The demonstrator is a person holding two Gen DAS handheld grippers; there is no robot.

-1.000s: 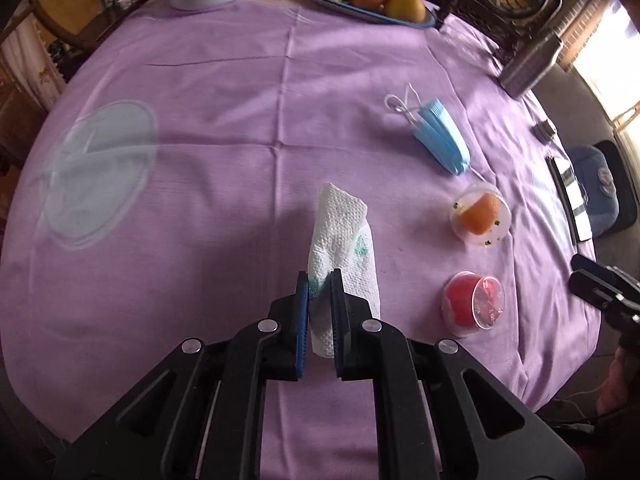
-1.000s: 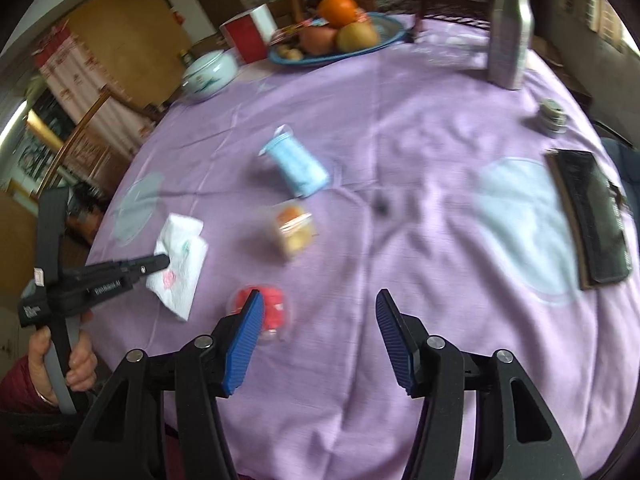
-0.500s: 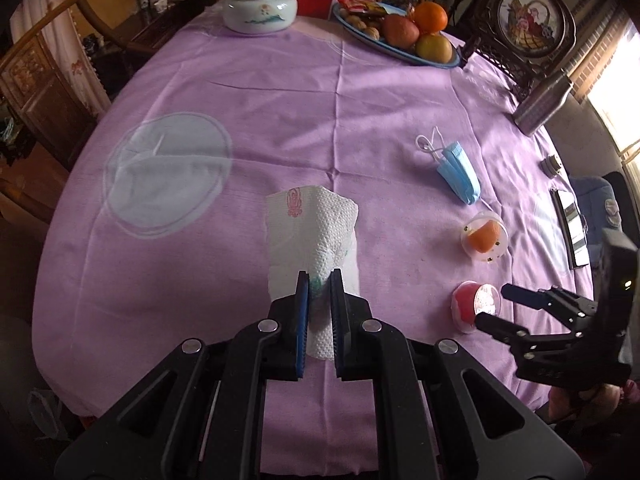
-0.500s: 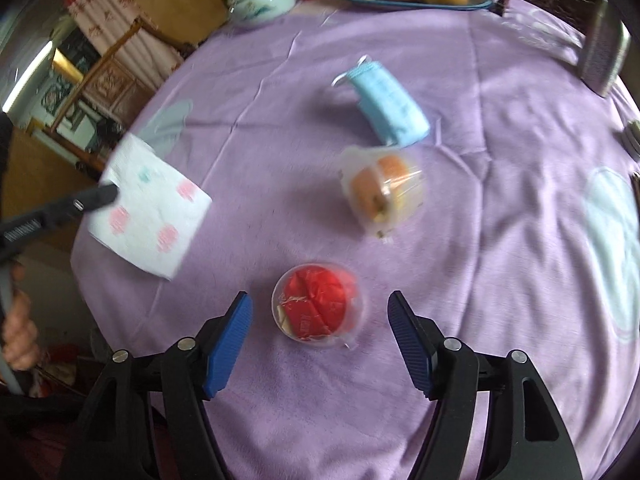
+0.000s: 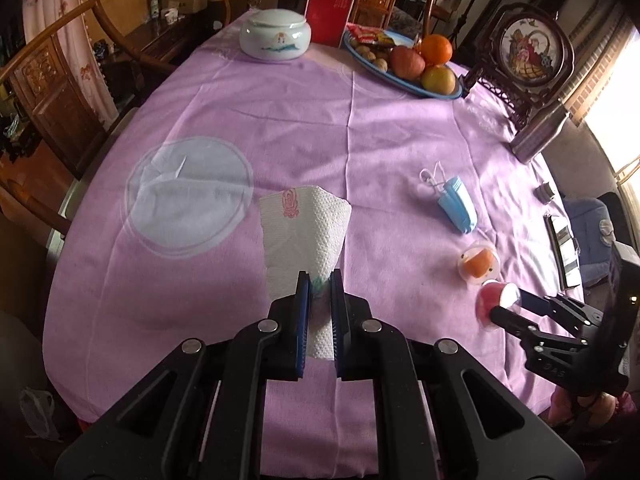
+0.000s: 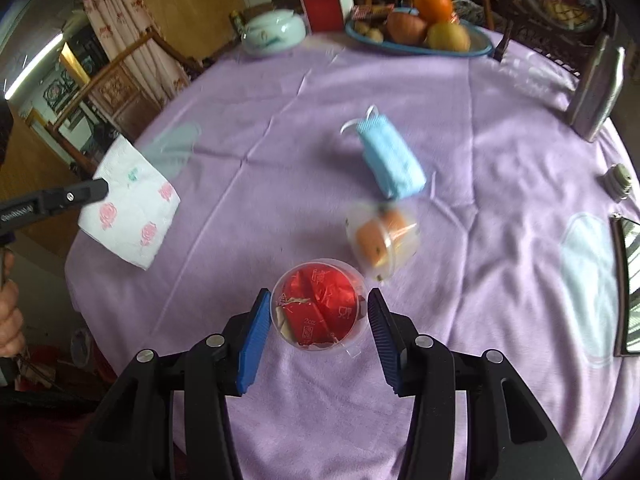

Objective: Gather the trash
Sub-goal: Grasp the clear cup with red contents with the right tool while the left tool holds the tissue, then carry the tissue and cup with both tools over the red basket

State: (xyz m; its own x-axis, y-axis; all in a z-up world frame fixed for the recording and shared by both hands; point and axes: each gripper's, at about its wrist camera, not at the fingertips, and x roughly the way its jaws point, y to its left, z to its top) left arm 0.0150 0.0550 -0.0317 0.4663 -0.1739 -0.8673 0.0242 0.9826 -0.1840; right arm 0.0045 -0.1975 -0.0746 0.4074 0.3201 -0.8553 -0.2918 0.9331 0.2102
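Observation:
My left gripper (image 5: 319, 280) is shut on a white paper napkin (image 5: 304, 232) with pink rose prints and holds it above the purple tablecloth (image 5: 280, 120). The right wrist view shows that napkin (image 6: 132, 208) hanging at the left from the left gripper (image 6: 100, 188). My right gripper (image 6: 319, 294) is closing, with a clear cup of red wrappers (image 6: 320, 312) between its jaws; the blue pads stand right at the rim. Beyond it lie a tipped clear cup with orange scraps (image 6: 380, 240) and a blue face mask (image 6: 390, 160).
At the far side stand a blue fruit plate (image 5: 440, 94), a white lidded bowl (image 5: 275, 38) and a red box (image 5: 329, 14). A metal flask (image 5: 538, 134) and a dark flat case (image 6: 628, 284) sit at the right edge. Wooden chairs (image 5: 52, 80) ring the table.
The left gripper rose with the napkin, which now hangs off the table. The right gripper moved over to the red-wrapper cup and its jaws narrowed around it.

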